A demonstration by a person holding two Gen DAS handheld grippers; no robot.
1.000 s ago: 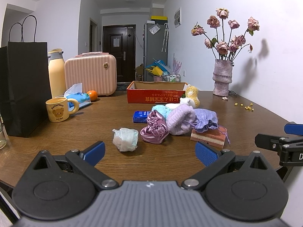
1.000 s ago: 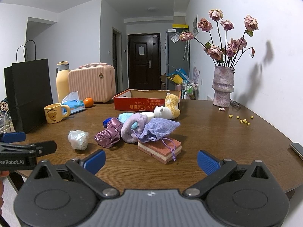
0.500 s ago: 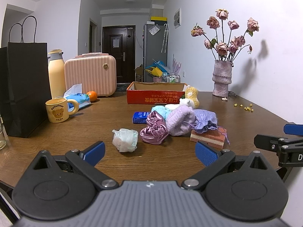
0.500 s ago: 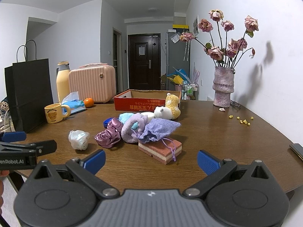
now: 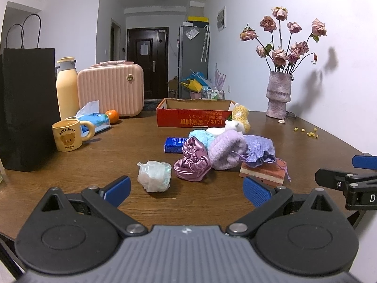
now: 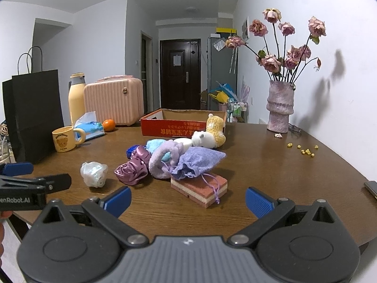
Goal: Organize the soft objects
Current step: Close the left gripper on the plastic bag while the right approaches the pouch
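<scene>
Both units hover at the near edge of the tabletop [image 5: 117, 160], short of the soft pile. Left hand-held gripper [image 5: 186, 189]: jaws spread wide, nothing between them. Right hand-held gripper [image 6: 188, 200]: same, jaws wide and empty.

Landmark: red cardboard box [image 5: 193, 115], open-topped, at the far middle. All soft items lie on the near side of the box, between it and the two units.
- White crumpled bag [image 5: 154, 175]: nearest to the left unit, straight ahead and slightly left of its centreline; roughly round, no clear long axis.
- Purple satin scrunchie [image 5: 193, 165]: just right of the bag, touching the lilac fuzzy sock [image 5: 226, 151].
- Lavender drawstring pouch [image 6: 198, 162]: rests on the layered sponge block [image 6: 200, 188], straight ahead of the right unit. Block's long axis runs diagonally, near end to the right.
- Yellow-and-white plush toy [image 6: 209, 134]: against the box's near wall.

Judgement: bag suits the left unit, pouch the right.

Writing: mug [image 5: 68, 135] reads "Butterbear / Pink Bear". Box wall carries inverted Chinese characters, not legible. Left unit's body in the right view shows "enRobot.AI", cut off.
</scene>
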